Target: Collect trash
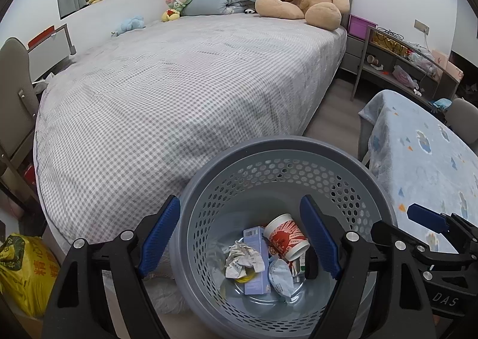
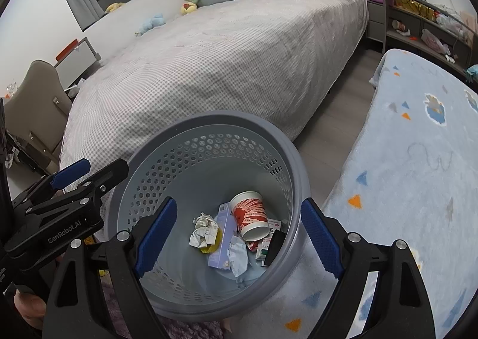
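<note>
Your grey perforated bin [image 2: 209,159] sits at lower centre of both views, holding a red-and-white paper cup [image 2: 249,215], a crumpled paper [image 2: 203,230] and a pale purple box [image 2: 222,237]. Your left gripper [image 1: 248,237] and right gripper [image 2: 236,237] both hang over its mouth, jaws spread wide and empty. The bin's far rim touches the checked bed [image 1: 179,85]; the blue blanket [image 2: 418,159] crowds its right side, leaving a bare floor strip [image 2: 334,130] between bed and blanket
</note>
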`<state>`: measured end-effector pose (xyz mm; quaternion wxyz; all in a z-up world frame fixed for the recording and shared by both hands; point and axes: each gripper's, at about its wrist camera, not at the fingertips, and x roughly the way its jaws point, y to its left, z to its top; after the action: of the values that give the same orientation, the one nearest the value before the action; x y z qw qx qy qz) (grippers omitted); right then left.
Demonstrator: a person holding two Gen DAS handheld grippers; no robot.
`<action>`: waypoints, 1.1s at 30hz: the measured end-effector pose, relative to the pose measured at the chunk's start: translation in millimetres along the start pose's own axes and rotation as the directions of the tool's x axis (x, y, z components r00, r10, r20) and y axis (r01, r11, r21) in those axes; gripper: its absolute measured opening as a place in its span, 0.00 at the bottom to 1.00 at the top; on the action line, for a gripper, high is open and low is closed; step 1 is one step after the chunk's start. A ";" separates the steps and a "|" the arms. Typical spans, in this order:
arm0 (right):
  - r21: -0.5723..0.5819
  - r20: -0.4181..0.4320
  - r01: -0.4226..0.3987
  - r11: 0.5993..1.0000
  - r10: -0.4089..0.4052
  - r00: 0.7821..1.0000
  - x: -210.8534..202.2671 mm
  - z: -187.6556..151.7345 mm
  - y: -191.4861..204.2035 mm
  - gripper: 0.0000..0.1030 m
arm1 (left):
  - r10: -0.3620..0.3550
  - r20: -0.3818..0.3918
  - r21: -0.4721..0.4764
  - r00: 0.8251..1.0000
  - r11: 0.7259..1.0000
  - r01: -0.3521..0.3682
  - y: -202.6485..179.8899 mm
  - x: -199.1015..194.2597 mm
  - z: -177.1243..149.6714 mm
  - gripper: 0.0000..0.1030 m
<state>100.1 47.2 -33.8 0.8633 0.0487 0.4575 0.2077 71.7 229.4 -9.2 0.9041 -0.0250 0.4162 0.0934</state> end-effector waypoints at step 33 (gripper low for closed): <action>0.002 0.000 -0.001 1.000 0.001 1.000 -0.3 -1.0 -1.3 0.82 | 0.017 0.008 -0.003 1.000 1.000 -0.016 -1.1 -2.1 -0.7 0.76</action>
<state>99.5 45.8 -34.5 0.8631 0.0497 0.4576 0.2077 70.0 227.9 -8.1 0.9050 -0.0226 0.4125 0.1016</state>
